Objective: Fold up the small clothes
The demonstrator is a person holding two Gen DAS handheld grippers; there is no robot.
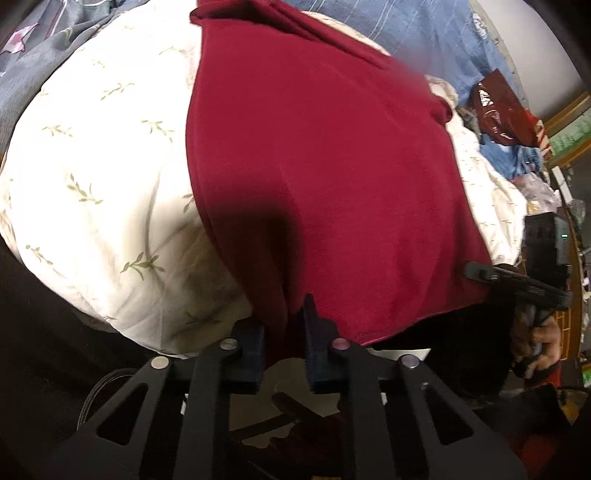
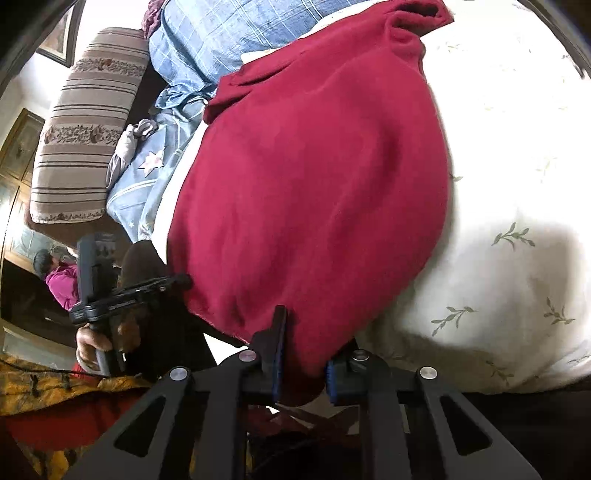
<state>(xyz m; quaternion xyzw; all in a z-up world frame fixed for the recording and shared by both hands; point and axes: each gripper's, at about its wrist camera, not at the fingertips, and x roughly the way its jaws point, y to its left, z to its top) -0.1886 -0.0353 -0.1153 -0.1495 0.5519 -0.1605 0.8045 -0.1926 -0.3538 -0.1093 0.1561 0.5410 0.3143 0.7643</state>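
Note:
A dark red garment [image 1: 317,158] lies spread on a white leaf-print quilt [image 1: 103,177], and shows in the right wrist view [image 2: 314,184] too. My left gripper [image 1: 284,325] is shut on the garment's near hem at one corner. My right gripper [image 2: 303,350] is shut on the near hem at the other corner. Each gripper shows from the side in the other's view, the right one [image 1: 480,271] at the hem's right end and the left one [image 2: 177,280] at its left end.
Blue checked bedding [image 2: 229,33] lies beyond the garment. A striped cushion [image 2: 85,125] stands at the back left in the right wrist view. A pile of clothes and a red bag [image 1: 498,107] sit at the far right. A person in pink [image 2: 59,277] sits in the background.

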